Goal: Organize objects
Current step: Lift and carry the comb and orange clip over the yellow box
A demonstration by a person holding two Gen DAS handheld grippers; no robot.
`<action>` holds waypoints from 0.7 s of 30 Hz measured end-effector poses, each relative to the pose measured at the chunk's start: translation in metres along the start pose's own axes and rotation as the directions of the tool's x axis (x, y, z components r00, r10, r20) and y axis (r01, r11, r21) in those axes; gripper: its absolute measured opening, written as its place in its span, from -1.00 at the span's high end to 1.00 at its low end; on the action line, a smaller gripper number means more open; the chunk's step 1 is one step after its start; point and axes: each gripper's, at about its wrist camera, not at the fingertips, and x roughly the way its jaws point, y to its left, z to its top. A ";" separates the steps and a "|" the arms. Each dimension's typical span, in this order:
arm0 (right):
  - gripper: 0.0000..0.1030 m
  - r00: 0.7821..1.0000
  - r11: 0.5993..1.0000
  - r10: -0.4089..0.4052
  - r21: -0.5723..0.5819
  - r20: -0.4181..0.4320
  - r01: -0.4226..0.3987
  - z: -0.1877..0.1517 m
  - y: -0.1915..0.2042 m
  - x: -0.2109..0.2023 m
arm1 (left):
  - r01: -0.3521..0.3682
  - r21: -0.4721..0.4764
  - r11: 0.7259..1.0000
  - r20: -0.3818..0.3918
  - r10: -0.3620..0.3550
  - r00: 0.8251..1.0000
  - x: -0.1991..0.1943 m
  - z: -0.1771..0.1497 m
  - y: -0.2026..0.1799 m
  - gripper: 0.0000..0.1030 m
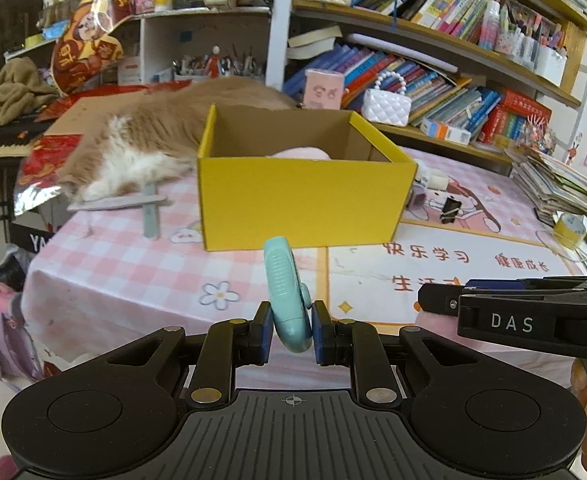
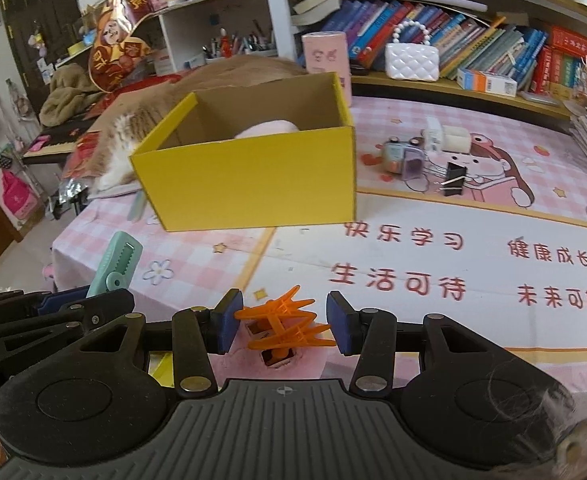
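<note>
Light, stiff and slick by the look: teal clip (image 1: pixel 287 300) clenched at its rounded end in the left tool (image 1: pixel 292 334), orange pegs (image 2: pixel 287 326) bunched crosswise in the right tool (image 2: pixel 285 326), apparently pinched by the pads. Both above the near edge of the worktop (image 2: pixel 433 208), short of the yellow box (image 1: pixel 305 196). Best kept gripped across the flat sides, since the loose bunch of pegs looks likely to slip.
</note>
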 end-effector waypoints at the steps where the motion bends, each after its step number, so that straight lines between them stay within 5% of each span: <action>1: 0.16 1.000 1.000 0.002 -0.001 0.004 -0.002 0.000 0.003 0.000 | -0.002 -0.001 1.000 0.007 0.002 1.000 -0.002 0.000 0.003 0.64; 12: 0.16 0.996 0.998 0.032 -0.049 0.088 -0.027 0.020 0.029 -0.005 | 0.001 0.006 1.000 0.100 -0.001 0.995 -0.022 0.020 0.019 0.64; 21: 0.16 0.968 0.995 0.048 -0.099 0.247 -0.024 0.080 0.028 -0.014 | 0.018 0.017 1.000 0.221 -0.022 0.975 -0.019 0.068 0.020 0.64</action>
